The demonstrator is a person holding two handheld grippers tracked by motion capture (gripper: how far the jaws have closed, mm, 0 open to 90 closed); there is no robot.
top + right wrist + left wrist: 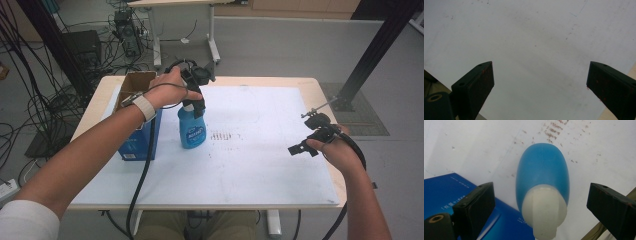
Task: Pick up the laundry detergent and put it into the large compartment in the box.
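A blue bottle [192,131] with a white cap stands upright on the white sheet [260,160], just right of a blue box [141,141]. My left gripper [196,106] is at the bottle's top, pointing down. In the left gripper view the blue bottle [542,170] and its white cap [544,210] sit between the jaws of my left gripper [540,203], which is open, with a gap on each side of the cap. My right gripper [301,148] hovers near the sheet's right edge. In its own view my right gripper [540,83] is open above bare white sheet [536,37].
The blue box [449,195] has an open cardboard top [136,84] and stands at the table's left. Reddish marks [223,136] stain the sheet's middle. The wooden table edge [320,92] frames the sheet. Cables and a black post [372,47] are on the floor beyond.
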